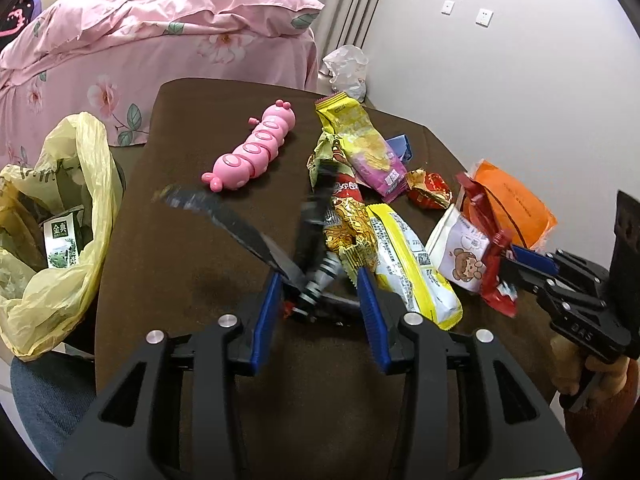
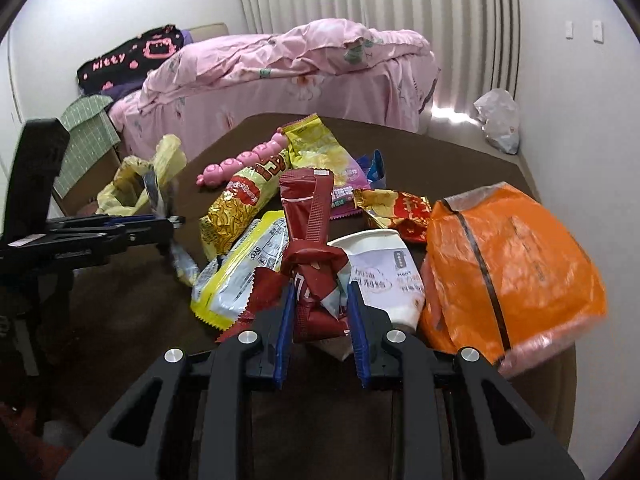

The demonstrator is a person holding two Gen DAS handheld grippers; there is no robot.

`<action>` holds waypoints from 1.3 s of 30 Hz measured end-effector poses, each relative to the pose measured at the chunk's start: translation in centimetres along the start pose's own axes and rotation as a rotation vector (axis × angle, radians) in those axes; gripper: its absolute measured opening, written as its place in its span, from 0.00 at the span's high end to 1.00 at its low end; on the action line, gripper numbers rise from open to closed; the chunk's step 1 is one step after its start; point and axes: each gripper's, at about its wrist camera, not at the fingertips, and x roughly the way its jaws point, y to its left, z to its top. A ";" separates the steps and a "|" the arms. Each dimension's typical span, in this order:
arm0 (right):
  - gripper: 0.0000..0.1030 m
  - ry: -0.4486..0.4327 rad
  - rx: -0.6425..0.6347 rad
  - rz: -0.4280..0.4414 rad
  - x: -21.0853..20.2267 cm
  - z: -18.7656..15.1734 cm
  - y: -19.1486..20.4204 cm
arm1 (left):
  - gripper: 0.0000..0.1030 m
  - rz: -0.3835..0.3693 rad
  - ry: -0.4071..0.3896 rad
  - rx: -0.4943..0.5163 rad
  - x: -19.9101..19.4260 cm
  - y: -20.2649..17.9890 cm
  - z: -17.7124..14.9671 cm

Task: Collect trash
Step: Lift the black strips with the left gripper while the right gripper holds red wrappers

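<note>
Bin bag point(image 1: 72, 184): a yellow plastic bag stands open at the left edge of the brown table point(image 1: 192, 128); a small green-and-white carton point(image 1: 64, 242) and some crumpled bits already lie inside, so a part of the trash looks collected.
Pink toy point(image 1: 252, 146): a caterpillar-shaped toy lies on the table right of the bag; by my judgement it is not trash and should stay.
Left gripper point(image 1: 320, 300): partly open, its blue pads standing either side of a blurred black-and-silver wrapper point(image 1: 316, 280) that trails onto the table; I cannot tell whether the pads press on it.
Middle pile: a gold noodle-snack packet point(image 1: 346, 220), a yellow chips bag point(image 1: 360, 144), a yellow-and-white packet point(image 1: 408, 256) and a small red-gold wrapper point(image 1: 428, 190) lie on the table, not yet collected.
Right gripper point(image 2: 322, 312): narrowed around a dark red wrapper point(image 2: 310, 240), which sits between its pads and rises beyond them; the pads look to be touching it.
Right side: a white paper cup point(image 2: 384, 272) lies on its side just beside the red wrapper, and an orange bag point(image 2: 512, 264) sits beyond it, both untouched.
Progress: early; most of the litter is left on the table.
</note>
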 end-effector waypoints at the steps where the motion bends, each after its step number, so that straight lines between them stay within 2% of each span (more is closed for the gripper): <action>1: 0.76 -0.007 -0.005 -0.004 -0.4 -0.2 0.1 | 0.60 -0.004 -0.002 -0.001 0.0 -0.1 0.0; 10: 0.76 -0.032 -0.012 -0.006 -1.1 -1.5 0.4 | 0.49 -0.048 -0.020 0.054 -0.9 -1.0 0.0; 14: 0.76 -0.042 -0.003 -0.001 -1.1 -1.7 0.4 | 0.48 0.041 -0.019 0.014 -0.5 -0.1 0.1; 19: 0.76 -0.051 -0.011 -0.022 -1.1 -1.9 0.5 | 0.48 0.087 0.052 -0.078 1.5 0.0 -0.2; 24: 0.76 -0.051 -0.001 -0.027 -1.2 -2.3 0.5 | 0.48 0.199 0.056 -0.023 2.9 -1.3 -0.1; 30: 0.76 -0.050 0.020 -0.021 -1.2 -2.6 0.0 | 0.53 0.182 0.068 0.083 2.2 -0.5 -0.2; 35: 0.76 -0.055 0.017 -0.005 -1.0 -2.7 0.3 | 0.53 0.163 0.070 0.032 1.5 1.4 0.0; 39: 0.76 -0.052 0.012 -0.002 -0.7 -2.7 0.6 | 0.53 0.083 0.059 -0.005 1.2 0.7 0.4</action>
